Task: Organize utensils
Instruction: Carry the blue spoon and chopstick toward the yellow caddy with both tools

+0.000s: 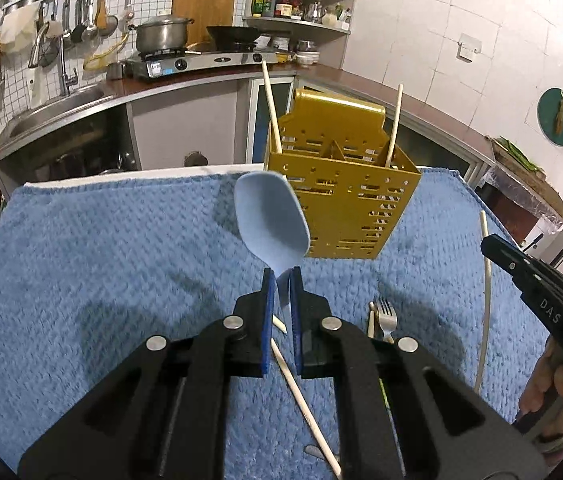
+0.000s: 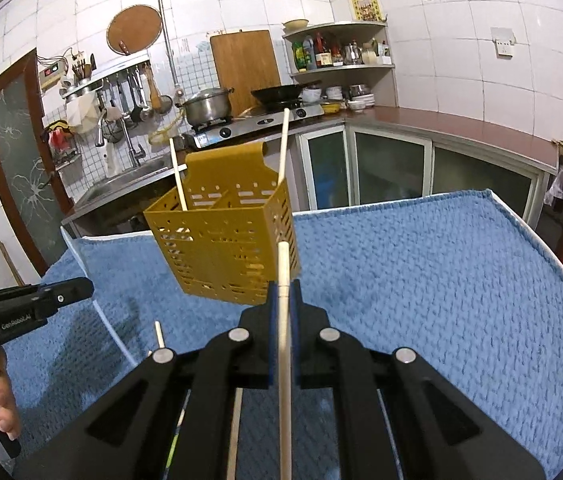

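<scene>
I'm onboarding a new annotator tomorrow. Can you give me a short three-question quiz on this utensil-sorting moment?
1. True or false: the left gripper holds the blue spoon by its neck.
2. How many chopsticks already stand in the gold caddy?
3. The right gripper is shut on: A) a fork, B) a chopstick, C) nothing.

Key
1. True.
2. Two, one at the caddy's left, one at its right.
3. B. The fork lies on the blue towel.

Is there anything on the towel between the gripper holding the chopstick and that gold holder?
No. In the right wrist view only bare blue towel lies between the right gripper, shut on the chopstick, and the gold holder.
</scene>
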`<state>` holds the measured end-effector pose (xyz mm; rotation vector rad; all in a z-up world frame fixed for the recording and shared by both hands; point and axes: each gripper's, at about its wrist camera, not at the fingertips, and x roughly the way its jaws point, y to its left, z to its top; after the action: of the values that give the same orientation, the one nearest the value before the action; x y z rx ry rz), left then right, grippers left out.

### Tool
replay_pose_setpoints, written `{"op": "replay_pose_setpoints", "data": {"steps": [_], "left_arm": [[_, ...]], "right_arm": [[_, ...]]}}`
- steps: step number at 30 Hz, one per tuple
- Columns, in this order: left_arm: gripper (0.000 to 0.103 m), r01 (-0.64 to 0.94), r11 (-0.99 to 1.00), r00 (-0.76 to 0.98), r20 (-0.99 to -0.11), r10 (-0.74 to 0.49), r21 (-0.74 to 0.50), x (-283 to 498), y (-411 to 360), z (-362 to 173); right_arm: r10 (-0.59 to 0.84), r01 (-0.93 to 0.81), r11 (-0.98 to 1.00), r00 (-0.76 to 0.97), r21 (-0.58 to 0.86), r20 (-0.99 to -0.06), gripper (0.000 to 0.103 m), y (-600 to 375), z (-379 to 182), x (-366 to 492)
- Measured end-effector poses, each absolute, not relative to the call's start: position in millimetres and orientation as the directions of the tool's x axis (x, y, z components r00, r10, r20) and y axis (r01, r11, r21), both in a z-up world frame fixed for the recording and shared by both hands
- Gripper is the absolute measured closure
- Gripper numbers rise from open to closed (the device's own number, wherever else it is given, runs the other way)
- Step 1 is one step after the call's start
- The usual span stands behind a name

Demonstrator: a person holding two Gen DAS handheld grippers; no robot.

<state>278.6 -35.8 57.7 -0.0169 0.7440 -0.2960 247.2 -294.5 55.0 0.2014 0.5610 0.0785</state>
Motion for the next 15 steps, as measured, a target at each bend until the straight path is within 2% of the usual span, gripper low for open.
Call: {"op": "replay_pose_setpoints", "data": {"steps": [1, 11, 15], "left_arm": [[0.103, 0.263, 0.958, 0.695, -0.665, -0.273, -0.119, 279.0, -35.4, 57.0], [0.103, 0.262, 0.954, 0.683, -0.670, -0.289, -0.144, 284.9, -27.6, 53.9], [0.103, 0.214, 0.953, 0.607, -0.735, -0.301, -0.213, 308.7, -14.7, 38.0]], "right_arm": [[0.129, -0.020, 0.977, 0.844, 0.210, -0.520, 0.097, -293.9, 55.5, 247.3], [0.133, -0.024, 0.978, 0.839, 0.209, -0.528, 0.097, -290.5, 56.3, 250.8], [0.131, -0.019, 0.978, 0.827, 0.206, -0.547, 0.097, -291.2, 49.4, 254.5]]}}
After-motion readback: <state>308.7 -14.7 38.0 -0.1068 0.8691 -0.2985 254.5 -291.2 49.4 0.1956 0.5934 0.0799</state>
